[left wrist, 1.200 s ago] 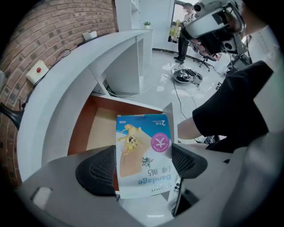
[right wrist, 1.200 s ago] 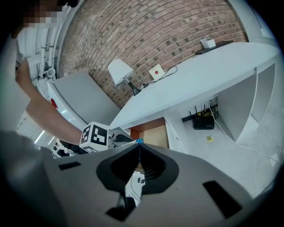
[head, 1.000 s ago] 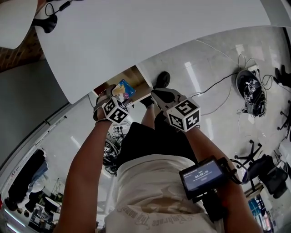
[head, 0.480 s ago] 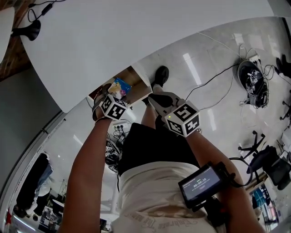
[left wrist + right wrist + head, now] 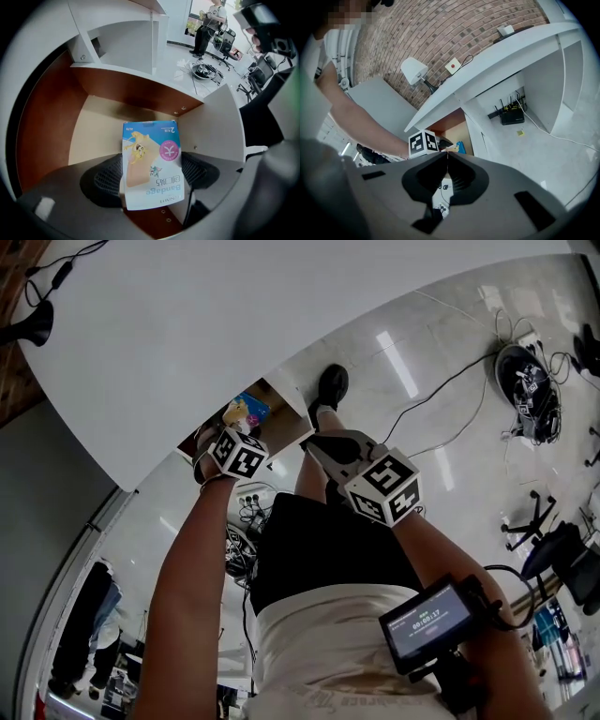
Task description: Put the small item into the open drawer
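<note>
Bandage box (image 5: 152,166) is clamped in left gripper (image 5: 151,180) over drawer (image 5: 93,126); right gripper (image 5: 446,154) jaws together, nothing btwn. If released early, drawer front could be hit & box lost.

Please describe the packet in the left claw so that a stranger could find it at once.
Under the big white desk an open drawer with brown walls sticks out. Over it the left claw grips a flat packet. It alone is pale blue and white, with a pink circle and the word Bandage.
</note>
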`<state>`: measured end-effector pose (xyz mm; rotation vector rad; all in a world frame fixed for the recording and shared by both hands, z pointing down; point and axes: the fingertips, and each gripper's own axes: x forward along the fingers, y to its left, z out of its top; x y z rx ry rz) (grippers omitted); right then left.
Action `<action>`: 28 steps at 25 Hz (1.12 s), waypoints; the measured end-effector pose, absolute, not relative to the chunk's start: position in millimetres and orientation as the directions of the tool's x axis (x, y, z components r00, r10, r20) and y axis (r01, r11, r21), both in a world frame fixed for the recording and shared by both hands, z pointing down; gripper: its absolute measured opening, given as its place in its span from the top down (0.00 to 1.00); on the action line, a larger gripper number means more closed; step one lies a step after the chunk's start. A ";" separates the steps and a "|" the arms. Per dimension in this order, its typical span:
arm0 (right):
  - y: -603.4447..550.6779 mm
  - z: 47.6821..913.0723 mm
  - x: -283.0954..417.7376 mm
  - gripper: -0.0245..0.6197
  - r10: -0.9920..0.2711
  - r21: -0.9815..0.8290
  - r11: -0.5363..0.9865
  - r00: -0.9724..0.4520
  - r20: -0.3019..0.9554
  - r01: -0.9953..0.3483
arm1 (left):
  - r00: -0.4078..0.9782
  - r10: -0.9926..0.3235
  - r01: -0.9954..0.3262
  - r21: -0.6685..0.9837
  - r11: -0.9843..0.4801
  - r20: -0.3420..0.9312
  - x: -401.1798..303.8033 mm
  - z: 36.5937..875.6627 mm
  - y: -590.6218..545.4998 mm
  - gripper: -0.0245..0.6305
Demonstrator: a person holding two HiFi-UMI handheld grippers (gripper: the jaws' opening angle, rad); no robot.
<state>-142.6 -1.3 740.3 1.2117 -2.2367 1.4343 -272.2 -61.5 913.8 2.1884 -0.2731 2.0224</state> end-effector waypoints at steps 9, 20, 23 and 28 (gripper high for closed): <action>8.2 755.8 -133.8 0.95 -0.521 -0.660 0.138 -0.621 0.586 -0.739 | 0.072 -0.030 -0.251 -0.011 -0.968 0.997 -259.9 941.4 -70.3 0.36; 11.6 770.8 -124.4 0.95 -0.534 -0.647 0.090 -0.585 0.611 -0.757 | 0.035 -0.098 -0.206 -0.089 -0.975 0.995 -267.5 966.0 -82.7 0.36; 10.0 769.0 -123.9 0.95 -0.536 -0.649 0.085 -0.583 0.610 -0.756 | 0.026 -0.106 -0.184 -0.100 -0.978 0.994 -266.0 963.3 -83.1 0.36; 6.5 767.7 -124.1 0.95 -0.540 -0.649 0.087 -0.584 0.607 -0.756 | 0.030 -0.100 -0.188 -0.092 -0.978 0.995 -262.7 958.8 -86.4 0.35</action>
